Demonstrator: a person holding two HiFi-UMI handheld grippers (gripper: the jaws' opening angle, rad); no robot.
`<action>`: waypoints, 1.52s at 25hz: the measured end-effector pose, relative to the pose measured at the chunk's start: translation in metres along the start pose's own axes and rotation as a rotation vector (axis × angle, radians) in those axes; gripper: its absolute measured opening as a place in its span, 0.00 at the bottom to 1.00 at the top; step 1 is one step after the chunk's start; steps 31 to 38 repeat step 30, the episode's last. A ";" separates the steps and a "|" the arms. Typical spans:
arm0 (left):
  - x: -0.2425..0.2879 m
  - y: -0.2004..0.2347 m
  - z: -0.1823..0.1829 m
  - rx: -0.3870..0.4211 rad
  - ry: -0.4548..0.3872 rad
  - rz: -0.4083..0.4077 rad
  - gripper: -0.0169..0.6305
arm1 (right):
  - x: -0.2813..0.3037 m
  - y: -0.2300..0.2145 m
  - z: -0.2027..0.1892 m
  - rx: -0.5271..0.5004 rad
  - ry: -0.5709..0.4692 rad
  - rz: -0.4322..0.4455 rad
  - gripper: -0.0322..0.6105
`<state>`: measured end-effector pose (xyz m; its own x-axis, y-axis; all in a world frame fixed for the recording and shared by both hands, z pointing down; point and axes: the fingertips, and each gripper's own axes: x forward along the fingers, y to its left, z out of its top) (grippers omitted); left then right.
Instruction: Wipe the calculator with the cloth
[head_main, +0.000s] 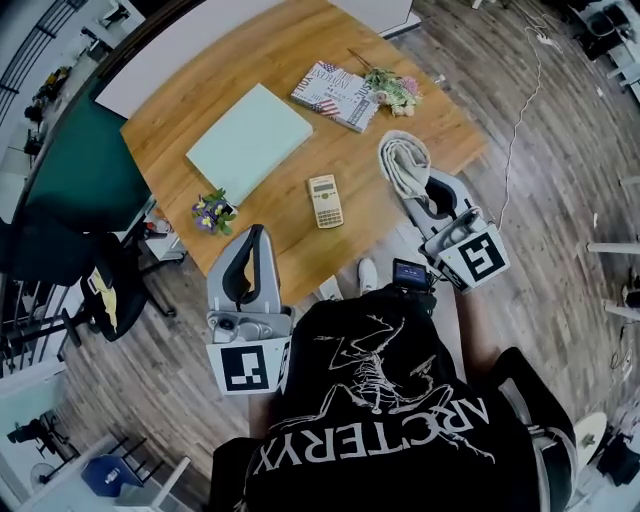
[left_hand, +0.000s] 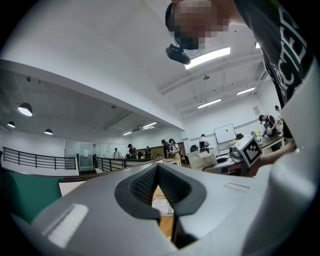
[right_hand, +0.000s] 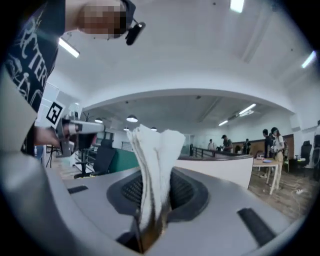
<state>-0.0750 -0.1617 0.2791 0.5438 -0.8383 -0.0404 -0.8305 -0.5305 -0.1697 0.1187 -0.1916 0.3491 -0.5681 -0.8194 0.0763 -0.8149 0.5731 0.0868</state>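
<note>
Clamping the cloth (head_main: 404, 162), right gripper (head_main: 418, 195) angles toward the table (head_main: 340, 150); left gripper's (head_main: 250, 238) fingers (left_hand: 140, 186) closed, empty.

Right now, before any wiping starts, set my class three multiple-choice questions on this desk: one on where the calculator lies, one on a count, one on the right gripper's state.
1. Where is the calculator? A in a drawer; B on the bare table, touching nothing; C on a shelf.
2. How many flower bunches lie on the table? A one; B two; C four.
3. The right gripper is: A open and empty; B shut on the calculator; C shut on the cloth.

Answers: B, wood shows all round it. B, one bunch at the near left edge, one beside the book. C, the white cloth stands pinched between its jaws.
</note>
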 end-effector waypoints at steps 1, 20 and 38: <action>0.002 -0.001 0.003 0.002 -0.009 -0.004 0.04 | -0.004 0.001 0.016 0.003 -0.050 -0.018 0.20; 0.005 0.010 -0.005 -0.016 0.024 0.035 0.04 | 0.023 0.030 0.074 -0.014 -0.207 0.007 0.20; 0.007 0.002 0.014 -0.023 0.014 0.047 0.04 | 0.005 0.021 0.088 -0.026 -0.223 -0.006 0.20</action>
